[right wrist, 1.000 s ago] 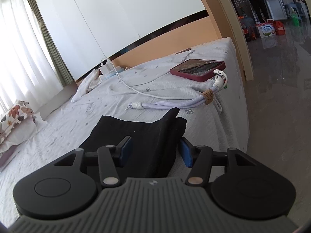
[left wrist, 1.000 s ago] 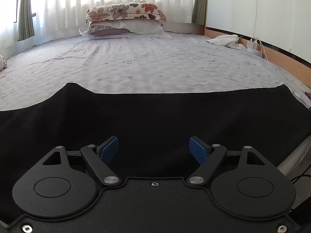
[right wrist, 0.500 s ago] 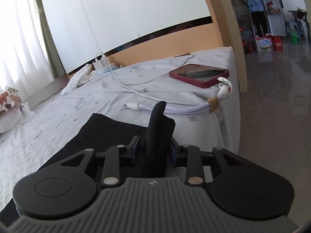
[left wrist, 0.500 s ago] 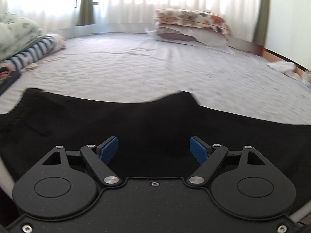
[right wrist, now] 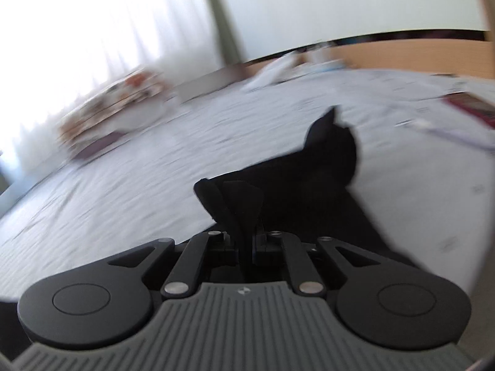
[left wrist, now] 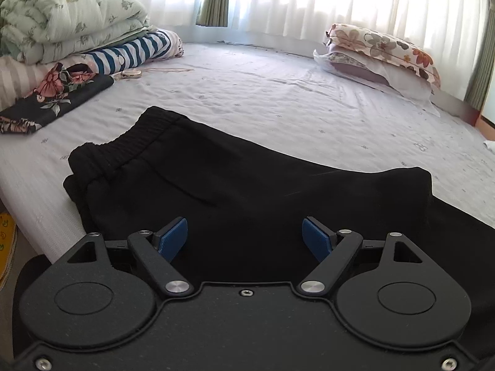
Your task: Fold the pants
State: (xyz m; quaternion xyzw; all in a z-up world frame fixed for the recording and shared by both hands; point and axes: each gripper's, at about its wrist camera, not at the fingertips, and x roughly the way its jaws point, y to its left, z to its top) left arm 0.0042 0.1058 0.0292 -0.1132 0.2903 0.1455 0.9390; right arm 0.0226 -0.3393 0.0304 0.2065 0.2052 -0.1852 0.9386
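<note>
Pants, black with an elastic waistband, lie flat on the near part of the bed, waistband toward the left in our left wrist view. At the other end we have the leg cuffs bunched up in the right claw: its jaws have just been closing and now press together on a fold of the black cloth, which stands up between them. A second ago that claw sat wide around the cuffs as they lay near the bed's edge; now the blurred right view shows them raised off the sheet with the leg trailing behind. The left claw is apart and holds nothing, hovering over the seat of the pants; compared with a second ago its view has swung from the middle of the garment toward the waistband.

We judge that the fold is now starting: the cuffs are secured and can be carried over toward the waistband. Beyond the pants we see a folded floral quilt, a striped cloth and a flowered pillow.
</note>
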